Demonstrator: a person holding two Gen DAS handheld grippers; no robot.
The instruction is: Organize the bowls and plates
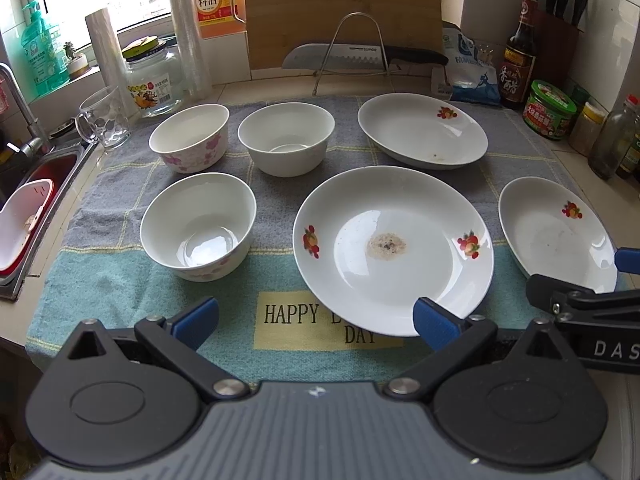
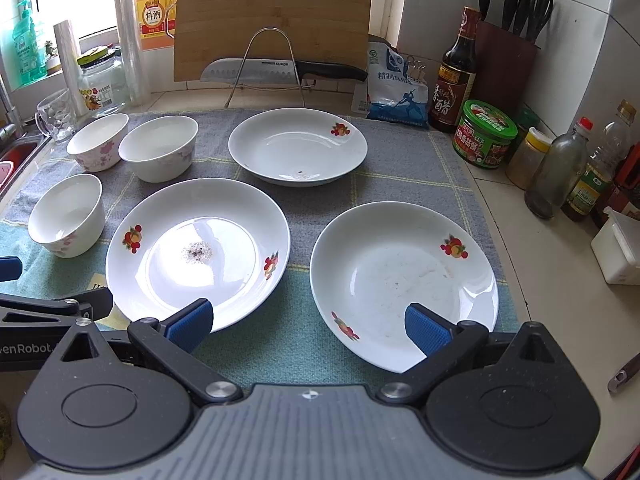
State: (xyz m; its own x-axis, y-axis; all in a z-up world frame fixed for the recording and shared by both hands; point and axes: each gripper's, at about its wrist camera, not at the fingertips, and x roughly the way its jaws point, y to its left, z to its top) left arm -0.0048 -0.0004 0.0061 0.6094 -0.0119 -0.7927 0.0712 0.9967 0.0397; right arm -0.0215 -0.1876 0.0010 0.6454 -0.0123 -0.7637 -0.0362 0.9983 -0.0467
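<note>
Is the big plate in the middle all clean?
No, the big plate has a brownish, speckled smear of leftover food in its center.

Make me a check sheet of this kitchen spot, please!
Surface: grey and teal towel spread on the counter.
Job's things: three bowls, nearest; three plates, big middle plate has crumbs. All apart, none stacked.
Clutter: knife on a wire rack, cutting board, jars, vinegar bottle.
Claws: left claw open, empty; right claw open, empty.
Cables: nothing seen.
Surroundings: sink at left, window behind.
</note>
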